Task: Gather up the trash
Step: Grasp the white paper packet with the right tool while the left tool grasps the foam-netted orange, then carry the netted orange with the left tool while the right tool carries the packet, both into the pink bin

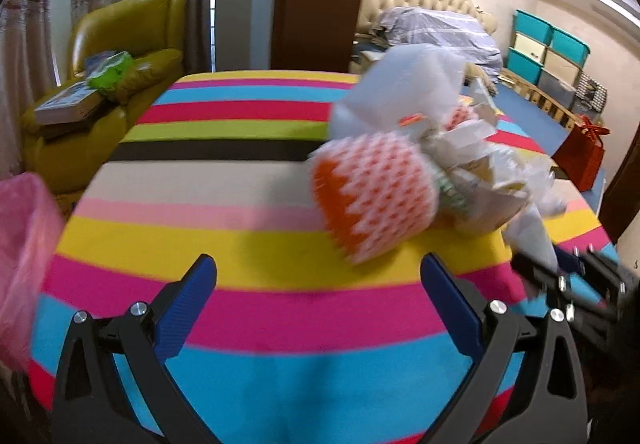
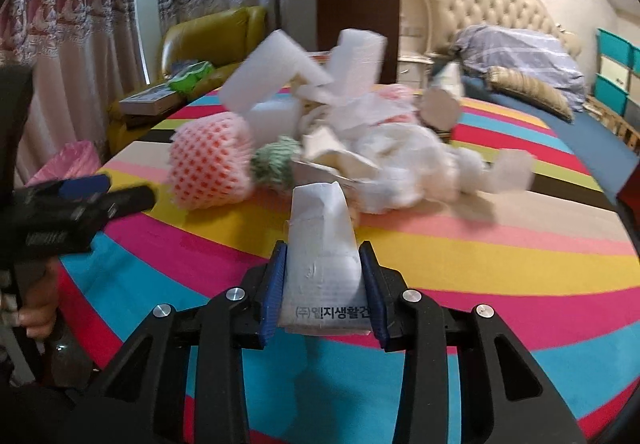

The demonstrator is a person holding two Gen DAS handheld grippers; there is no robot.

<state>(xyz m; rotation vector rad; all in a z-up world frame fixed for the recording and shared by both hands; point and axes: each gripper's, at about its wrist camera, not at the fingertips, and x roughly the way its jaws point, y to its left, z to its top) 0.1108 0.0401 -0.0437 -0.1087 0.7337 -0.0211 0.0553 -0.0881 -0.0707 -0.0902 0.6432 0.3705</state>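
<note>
Through the left wrist camera I saw my left gripper [image 1: 318, 276] spread wide and holding nothing, hovering above the striped table [image 1: 224, 244]. The trash pile [image 1: 432, 160] lay far right on it, blurred; I could pick out an orange-and-white foam net [image 1: 368, 196] and white foam sheets [image 1: 404, 80], little else. A pink bag [image 1: 20, 244] was cut off at the left edge. The right gripper [image 1: 560, 276] showed only partly at the right, smeared.

Through the right wrist camera, my right gripper [image 2: 323, 256] was clamped on a white paper packet [image 2: 320, 244], its printed lower edge partly cropped. The pile [image 2: 360, 132] sat beyond, blurred. The other gripper [image 2: 104, 188] showed at the left, too smeared to read there.
</note>
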